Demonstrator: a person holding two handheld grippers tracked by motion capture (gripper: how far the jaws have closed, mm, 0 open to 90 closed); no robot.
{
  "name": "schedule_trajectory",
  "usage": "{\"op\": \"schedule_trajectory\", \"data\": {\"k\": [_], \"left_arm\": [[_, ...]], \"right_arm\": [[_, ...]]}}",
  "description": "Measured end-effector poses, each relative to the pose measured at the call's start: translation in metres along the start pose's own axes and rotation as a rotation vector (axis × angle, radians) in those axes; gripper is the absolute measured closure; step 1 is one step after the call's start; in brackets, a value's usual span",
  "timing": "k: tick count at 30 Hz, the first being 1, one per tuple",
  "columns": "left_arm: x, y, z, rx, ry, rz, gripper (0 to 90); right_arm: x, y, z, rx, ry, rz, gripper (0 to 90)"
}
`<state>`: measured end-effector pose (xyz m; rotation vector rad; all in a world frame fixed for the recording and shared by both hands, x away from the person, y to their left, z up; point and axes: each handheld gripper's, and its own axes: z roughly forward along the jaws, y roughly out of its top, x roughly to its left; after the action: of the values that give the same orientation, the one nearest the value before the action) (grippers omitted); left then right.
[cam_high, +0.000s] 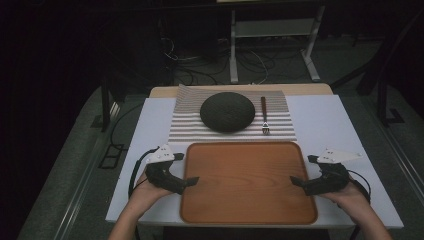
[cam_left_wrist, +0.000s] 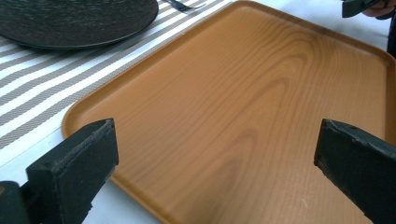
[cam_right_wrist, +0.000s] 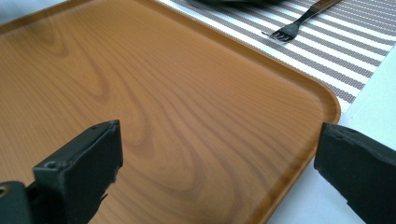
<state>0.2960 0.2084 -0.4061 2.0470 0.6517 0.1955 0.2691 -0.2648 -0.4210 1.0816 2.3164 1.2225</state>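
Left claw (cam_high: 192, 179) and right claw (cam_high: 296, 181) gape wide, pointing inward toward each other.

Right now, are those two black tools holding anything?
Nothing. The left tool and right tool are open, jaws wide apart, poised at either side of the bare wooden tray.

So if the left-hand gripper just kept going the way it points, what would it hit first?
Probably the flat orange-brown wooden tray: the left gripper, jaws wide open, aims across it. Whether it would skim above the wood is hard to judge.
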Motion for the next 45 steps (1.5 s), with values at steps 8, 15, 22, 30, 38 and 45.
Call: {"op": "schedule_trajectory", "data": {"k": [8, 15, 22, 30, 38, 45], "left_arm": [[0.002, -0.001, 0.001, -0.007, -0.002, -0.001, 0.0], [0.004, -0.002, -0.001, -0.017, 0.0, -0.007, 0.0], [0.004, -0.003, 0.002, -0.007, -0.002, -0.003, 0.0], [0.005, -0.004, 0.004, 0.0, 0.0, 0.0, 0.0], [0.005, -0.005, 0.006, 0.006, 0.006, 0.005, 0.0], [0.004, -0.006, 0.007, 0.004, 0.0, 0.004, 0.0]], "right_arm": [[0.002, 0.002, 0.0, -0.004, -0.002, 0.007, 1.0], [0.0, 0.004, -0.001, -0.009, -0.004, 0.021, 1.1], [-0.001, 0.006, -0.001, -0.007, -0.01, 0.027, 1.1], [-0.003, 0.012, 0.006, 0.006, -0.012, 0.022, 1.1], [-0.007, 0.019, 0.015, 0.023, -0.017, 0.037, 1.1], [-0.012, 0.026, 0.021, 0.019, -0.006, 0.046, 1.1]]}}
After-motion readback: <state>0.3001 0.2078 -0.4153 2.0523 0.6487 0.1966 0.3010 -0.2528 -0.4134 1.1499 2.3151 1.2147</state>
